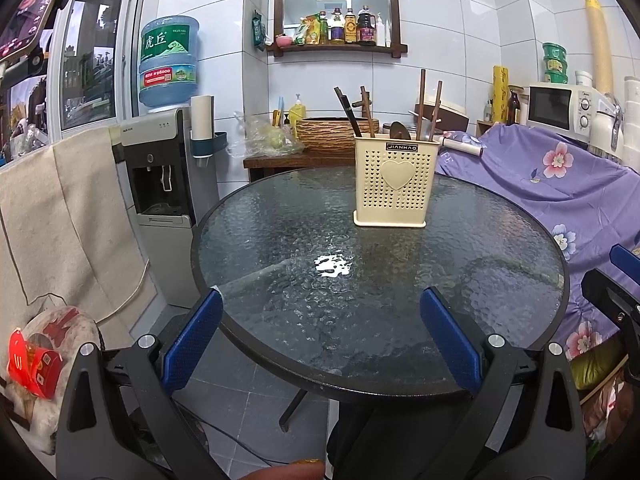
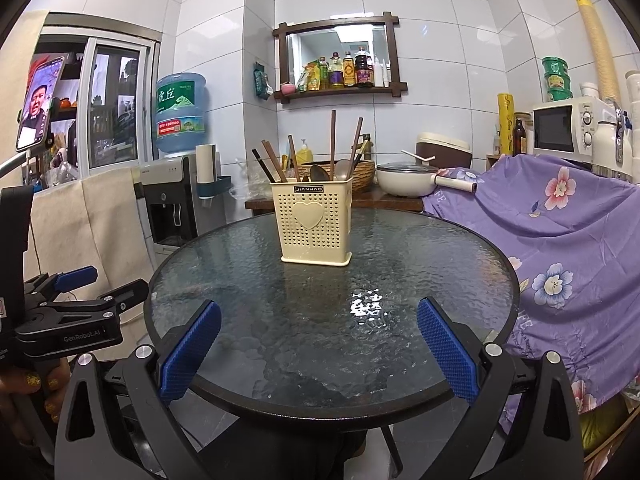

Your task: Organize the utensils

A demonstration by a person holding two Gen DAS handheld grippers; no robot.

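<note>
A cream perforated utensil holder [image 1: 395, 186] with a heart on its front stands upright on the far part of the round glass table [image 1: 280, 240]. Chopsticks [image 1: 420, 106] and spoons [image 1: 399, 131] stick out of its top. It also shows in the right wrist view [image 2: 313, 226], with chopsticks [image 2: 333, 144] and spoons [image 2: 342, 169] in it. My left gripper [image 1: 322, 336] is open and empty over the near table edge. My right gripper [image 2: 320, 344] is open and empty, also at the near edge. The left gripper shows at the left of the right wrist view [image 2: 80, 296].
A water dispenser [image 1: 168, 184] stands left of the table. A purple flowered cloth [image 1: 560, 184] covers furniture on the right. Behind the table is a wooden counter [image 2: 380, 200] with a basket [image 1: 336, 130] and a white pot [image 2: 404, 182]. A microwave [image 2: 568, 128] sits at the far right.
</note>
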